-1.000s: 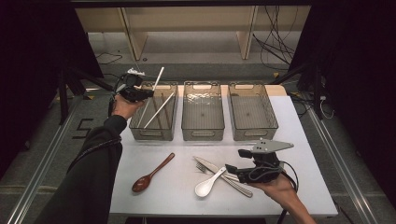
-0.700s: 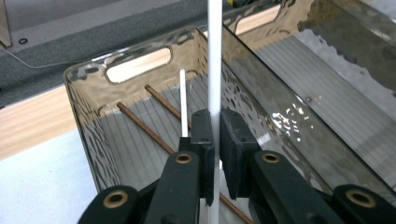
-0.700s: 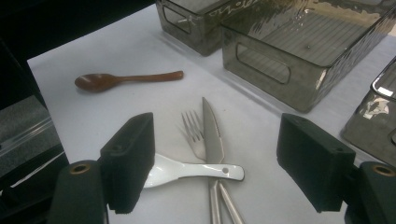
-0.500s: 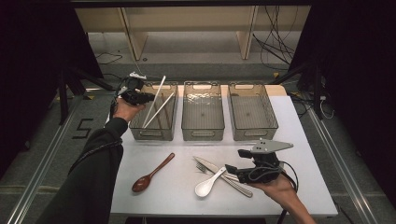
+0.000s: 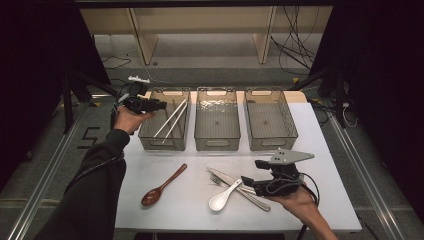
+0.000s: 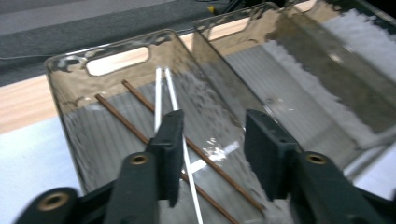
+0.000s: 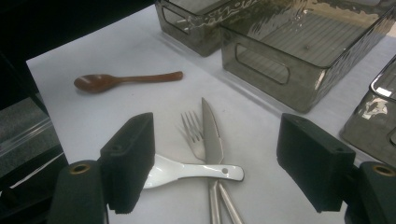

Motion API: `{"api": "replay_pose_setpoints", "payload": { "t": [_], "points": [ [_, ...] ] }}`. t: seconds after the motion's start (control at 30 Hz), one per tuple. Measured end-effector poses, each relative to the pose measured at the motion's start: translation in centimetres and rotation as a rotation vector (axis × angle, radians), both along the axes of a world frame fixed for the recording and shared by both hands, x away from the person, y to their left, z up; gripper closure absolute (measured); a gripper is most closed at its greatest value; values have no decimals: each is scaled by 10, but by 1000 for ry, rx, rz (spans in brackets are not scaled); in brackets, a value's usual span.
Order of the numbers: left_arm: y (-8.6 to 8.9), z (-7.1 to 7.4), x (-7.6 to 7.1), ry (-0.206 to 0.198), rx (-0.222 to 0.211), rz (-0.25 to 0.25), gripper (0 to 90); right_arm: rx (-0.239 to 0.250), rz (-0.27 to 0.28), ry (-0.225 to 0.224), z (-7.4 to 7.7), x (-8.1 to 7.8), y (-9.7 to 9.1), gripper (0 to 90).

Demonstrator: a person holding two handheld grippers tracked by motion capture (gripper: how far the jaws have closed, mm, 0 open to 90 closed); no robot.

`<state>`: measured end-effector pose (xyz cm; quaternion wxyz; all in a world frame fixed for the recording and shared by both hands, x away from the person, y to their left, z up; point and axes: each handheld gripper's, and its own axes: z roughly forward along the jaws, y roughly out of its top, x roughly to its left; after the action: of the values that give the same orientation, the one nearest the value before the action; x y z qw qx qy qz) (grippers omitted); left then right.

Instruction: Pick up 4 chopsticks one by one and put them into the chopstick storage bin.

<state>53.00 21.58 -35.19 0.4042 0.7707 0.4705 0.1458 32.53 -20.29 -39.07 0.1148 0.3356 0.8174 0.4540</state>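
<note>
Chopsticks [image 5: 170, 119], 2 white ones, lie slanted inside the left bin [image 5: 150, 142] beside 2 brown sticks [image 6: 140, 133], their far ends propped against its back wall. Just above that bin's near-left corner hangs the left gripper [image 5: 159, 105], whose jaws have just been opening and now stand partly apart with nothing pinched between them. Well away from the left bin, the right gripper [image 5: 246, 183] rests wide open and empty over the white spoon [image 5: 223, 197], fork [image 7: 194, 132] and knife [image 7: 211, 135], with the wooden spoon [image 5: 161, 186] lying between them and the bin.
</note>
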Motion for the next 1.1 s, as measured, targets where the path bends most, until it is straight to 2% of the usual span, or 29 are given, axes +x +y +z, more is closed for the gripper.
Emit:
{"api": "replay_pose_setpoints", "payload": {
  "t": [0.1, 0.23, 0.33, 0.53, 0.6, 0.73, 0.87, 0.97, 1.1],
  "points": [
    [-1, 5, -14, -5, -26, -4, 435, -1, 2, -1, 0, -1, 0, 289],
    [0, 11, -33, -11, -67, -22, 368, -2, 0, -1, 0, 0, 0, 289],
    [0, 13, -46, -4, -75, -43, 332, -2, -1, 2, 0, 0, 0, 289],
    [-1, 10, -69, -18, -93, -64, 283, -4, 1, 3, 0, 0, 1, 289],
    [-3, 7, -76, -13, -105, -91, 276, -8, 3, 4, 0, -1, 2, 289],
    [-10, 2, -88, 2, -88, -128, 259, -11, 5, 7, -1, -1, 2, 289],
    [-16, -5, -98, 20, -71, -142, 248, -16, 5, 7, -2, -1, 2, 289],
    [-17, -11, -103, 37, -30, -143, 234, -19, 10, 8, -2, -1, 2, 289],
    [-16, -20, -110, 53, -4, -136, 227, -19, 12, 8, -3, -1, 3, 289]
  ]
}}
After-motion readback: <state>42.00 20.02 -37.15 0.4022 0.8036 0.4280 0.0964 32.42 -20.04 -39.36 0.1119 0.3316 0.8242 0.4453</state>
